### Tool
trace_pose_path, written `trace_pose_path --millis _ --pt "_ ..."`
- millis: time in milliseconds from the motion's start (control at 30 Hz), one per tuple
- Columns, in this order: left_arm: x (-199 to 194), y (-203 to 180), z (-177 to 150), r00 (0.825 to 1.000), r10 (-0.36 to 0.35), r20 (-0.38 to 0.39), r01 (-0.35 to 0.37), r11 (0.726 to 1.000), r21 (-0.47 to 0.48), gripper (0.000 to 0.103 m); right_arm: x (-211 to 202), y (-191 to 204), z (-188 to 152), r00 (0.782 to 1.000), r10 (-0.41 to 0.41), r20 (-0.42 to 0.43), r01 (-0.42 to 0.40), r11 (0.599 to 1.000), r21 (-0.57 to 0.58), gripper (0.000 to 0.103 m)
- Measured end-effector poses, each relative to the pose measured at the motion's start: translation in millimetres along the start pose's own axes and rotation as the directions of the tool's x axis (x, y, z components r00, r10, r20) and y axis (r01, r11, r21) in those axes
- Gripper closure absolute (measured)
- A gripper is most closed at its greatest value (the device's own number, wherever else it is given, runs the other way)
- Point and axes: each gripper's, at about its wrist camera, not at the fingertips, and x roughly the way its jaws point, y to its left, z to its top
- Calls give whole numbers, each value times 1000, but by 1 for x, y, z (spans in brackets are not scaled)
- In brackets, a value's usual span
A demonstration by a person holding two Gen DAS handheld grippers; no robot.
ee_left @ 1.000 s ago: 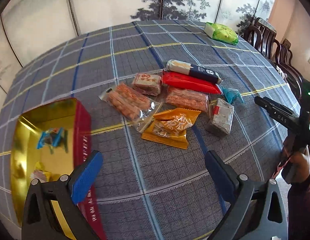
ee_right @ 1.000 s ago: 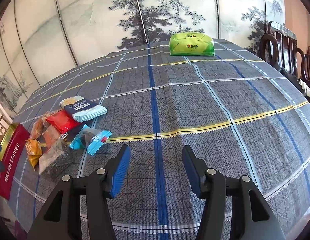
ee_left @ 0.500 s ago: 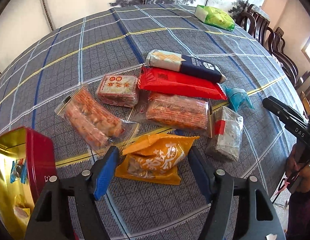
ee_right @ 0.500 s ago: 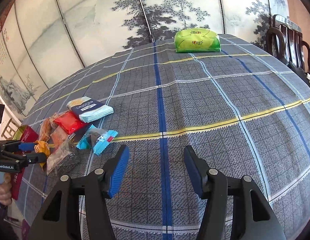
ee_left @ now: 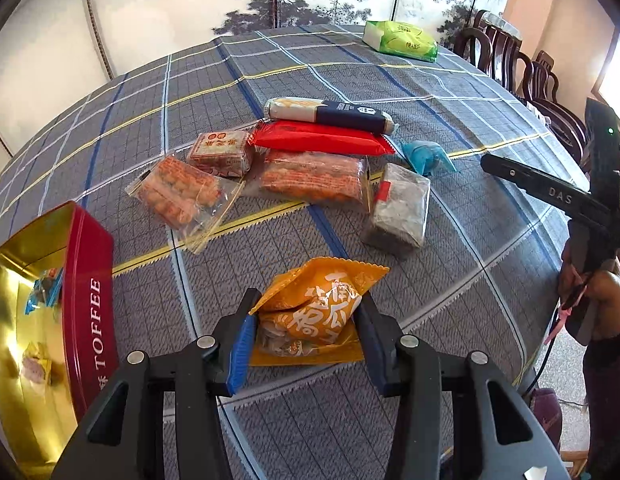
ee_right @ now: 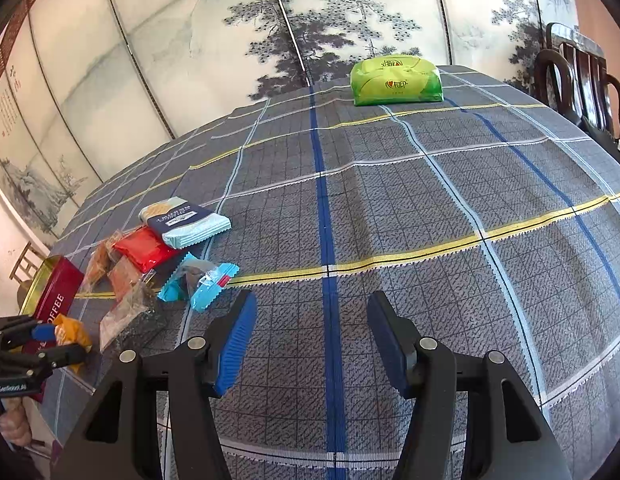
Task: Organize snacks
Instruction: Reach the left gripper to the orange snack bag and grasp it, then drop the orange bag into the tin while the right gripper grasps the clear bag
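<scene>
At far left in the left wrist view stands the toffee tin point(ee_left: 92, 300), open, its red wall lettered TOFFEE and its long axis running away from the camera; its near end is cut off by the frame edge, and the few wrapped sweets on its gold floor are too blurred to name. Right of it, on the plaid-clothed counter point(ee_left: 449, 272), lies a clear packet of orange biscuits point(ee_left: 182, 196), set diagonally. Farther back sit a small square red-printed cake point(ee_left: 222, 152), a second clear packet of orange snacks point(ee_left: 313, 178) lying crosswise, a red wrapper point(ee_left: 321, 142) and a navy-and-cream biscuit pack point(ee_left: 329, 114), both also crosswise.

The left gripper point(ee_left: 304, 340) points steeply down at the counter. Its jaws have just been closing and now stand narrow, pressed on both sides of the orange snack packet point(ee_left: 317, 308), whose crimped upper edge points away from the camera; its lower part is hidden between the pads.

Further right lie a dark grey block in clear film point(ee_left: 401, 212), a small teal candy wrapper point(ee_left: 425, 156) and, far back, a green tissue pack point(ee_left: 405, 38). At the right edge the right gripper point(ee_right: 310, 344) shows only partly from this side, held by a hand point(ee_left: 589, 288). In its own view it tilts down over bare cloth, jaws moderately apart with nothing between them.
</scene>
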Motion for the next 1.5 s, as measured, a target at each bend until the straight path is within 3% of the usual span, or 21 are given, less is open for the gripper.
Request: trace_pose_path --millis 100,167,267,367,633,767,867,967,1067,1200,1333,1500 --pt "-7 3 -6 1000 -11 5 11 999 -32 60 -2 5 -1 1000 3 -17 -3 1000 7 44" --pt "-13 5 -10 1000 -13 13 13 999 -36 60 -9 15 -1 996 81 -23 -80 996 39 43" --pt "-22 6 -14 1000 -17 27 18 999 -46 60 -17 43 -6 985 170 -39 -168 984 52 33" --pt "-30 8 -18 999 -14 40 16 999 -52 60 -17 74 -8 976 213 -47 -210 976 55 30" --pt "-52 19 -29 996 -16 91 21 998 -56 60 21 123 -8 987 120 -108 -107 987 122 27" --pt "-56 25 -33 995 -22 102 29 998 -63 60 34 139 -8 995 0 -103 10 995 99 26" --pt "-57 29 -34 994 -24 106 32 997 -73 60 38 152 -9 994 -39 -102 44 998 45 26" --pt "-60 32 -34 994 -28 110 37 996 -79 60 35 159 -16 992 -79 -96 74 996 -53 40" --pt "-65 30 -35 992 -25 125 34 997 -70 59 27 149 -19 993 -30 -111 15 990 -138 43" --pt "-69 29 -36 991 -23 136 32 997 -66 59 15 118 -18 988 28 -155 -55 984 -170 43" --pt "-68 26 -34 991 -19 133 29 997 -72 59 4 101 -22 985 44 -168 -82 971 -223 43" --pt "-75 27 -33 989 -1 149 13 997 -82 59 1 99 -29 991 47 -125 -73 973 -221 43"
